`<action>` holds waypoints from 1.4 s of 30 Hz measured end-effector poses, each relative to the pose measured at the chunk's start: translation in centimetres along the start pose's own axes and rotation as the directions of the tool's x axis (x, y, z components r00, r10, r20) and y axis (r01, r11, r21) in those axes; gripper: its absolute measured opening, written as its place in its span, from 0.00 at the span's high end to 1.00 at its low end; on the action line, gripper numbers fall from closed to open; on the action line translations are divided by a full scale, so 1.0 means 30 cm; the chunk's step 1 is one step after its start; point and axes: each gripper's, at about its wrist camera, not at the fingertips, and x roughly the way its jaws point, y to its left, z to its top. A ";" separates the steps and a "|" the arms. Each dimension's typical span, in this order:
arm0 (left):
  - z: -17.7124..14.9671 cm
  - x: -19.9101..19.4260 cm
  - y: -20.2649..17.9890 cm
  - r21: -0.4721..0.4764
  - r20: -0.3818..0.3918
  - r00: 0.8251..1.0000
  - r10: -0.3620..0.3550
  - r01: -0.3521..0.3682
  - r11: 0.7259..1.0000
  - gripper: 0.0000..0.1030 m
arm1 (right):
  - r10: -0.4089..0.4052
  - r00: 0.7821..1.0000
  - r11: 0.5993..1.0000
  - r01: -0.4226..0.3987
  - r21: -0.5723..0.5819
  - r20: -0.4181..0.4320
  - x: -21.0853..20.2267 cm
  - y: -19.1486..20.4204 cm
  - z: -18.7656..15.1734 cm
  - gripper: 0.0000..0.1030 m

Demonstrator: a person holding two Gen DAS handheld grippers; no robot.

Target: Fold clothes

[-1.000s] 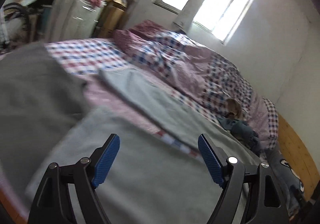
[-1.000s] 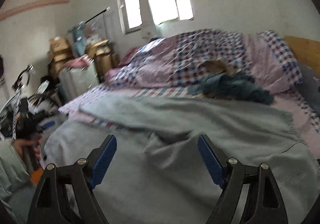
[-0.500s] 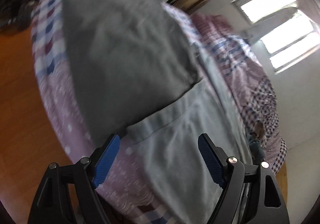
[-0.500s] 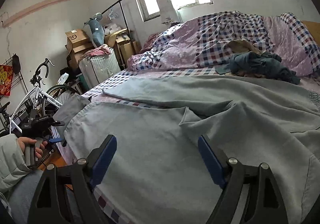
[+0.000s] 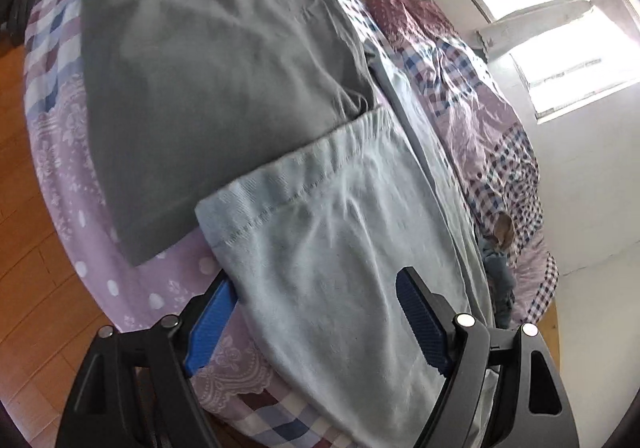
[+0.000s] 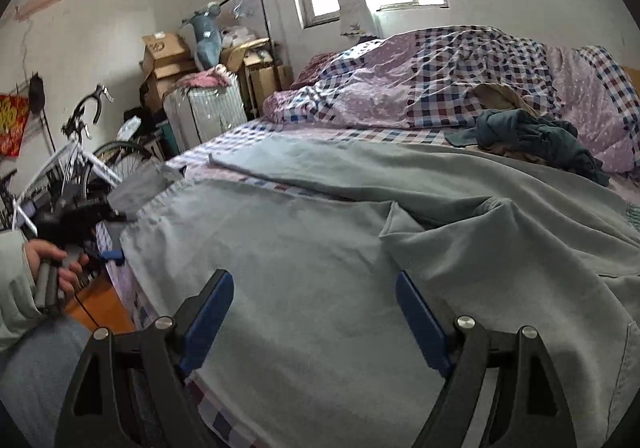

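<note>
A light blue-grey sweatshirt point(image 6: 304, 260) lies spread over the near side of the bed. In the left wrist view its ribbed hem point(image 5: 304, 172) hangs toward the bed's edge. My left gripper point(image 5: 316, 312) is open, tilted down at that hem corner. The cloth's edge runs between the jaws and overlaps the left pad point(image 5: 208, 324), with no squeeze. A darker grey folded garment point(image 5: 208, 68) lies just beyond the hem. My right gripper point(image 6: 314, 312) is open low over the sweatshirt's body, holding nothing. A hand point(image 6: 52, 260) grips the left tool's handle at the bed's corner.
A heap of dark teal clothes point(image 6: 532, 136) and a bunched checked duvet point(image 6: 460, 80) lie at the far side of the bed. A bicycle point(image 6: 80, 152), a wrapped suitcase point(image 6: 204, 112) and cardboard boxes point(image 6: 164, 52) crowd the left. Wooden floor point(image 5: 28, 248) borders the bed.
The left gripper rolled and dropped from facing across the bed to pointing down at the sweatshirt's hem corner. The right gripper sank a little closer to the sweatshirt. Both stayed open.
</note>
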 end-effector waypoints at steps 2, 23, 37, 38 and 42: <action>0.007 -0.006 0.014 -0.022 0.010 1.000 0.004 -0.004 1.000 0.19 | 0.003 1.000 1.000 -0.003 -0.013 -0.006 0.015 0.014 -0.007 0.16; 0.009 0.062 -0.007 -0.003 -0.070 0.997 0.035 -0.035 0.999 0.47 | 0.032 0.996 0.987 -0.045 -0.157 -0.085 0.124 0.146 -0.066 0.16; 0.031 -0.031 -0.083 0.073 0.128 0.985 -0.113 0.104 0.992 0.93 | 0.047 0.990 0.922 -0.094 -0.375 -0.131 0.153 0.302 -0.158 0.16; 0.033 -0.047 -0.098 0.085 0.153 0.980 -0.128 0.116 0.990 0.96 | 0.045 0.990 0.913 -0.095 -0.397 -0.133 0.154 0.316 -0.167 0.16; 0.049 -0.098 -0.119 0.105 0.230 0.959 -0.164 0.143 0.984 0.98 | 0.013 0.992 0.859 -0.077 -0.506 -0.129 0.156 0.376 -0.211 0.16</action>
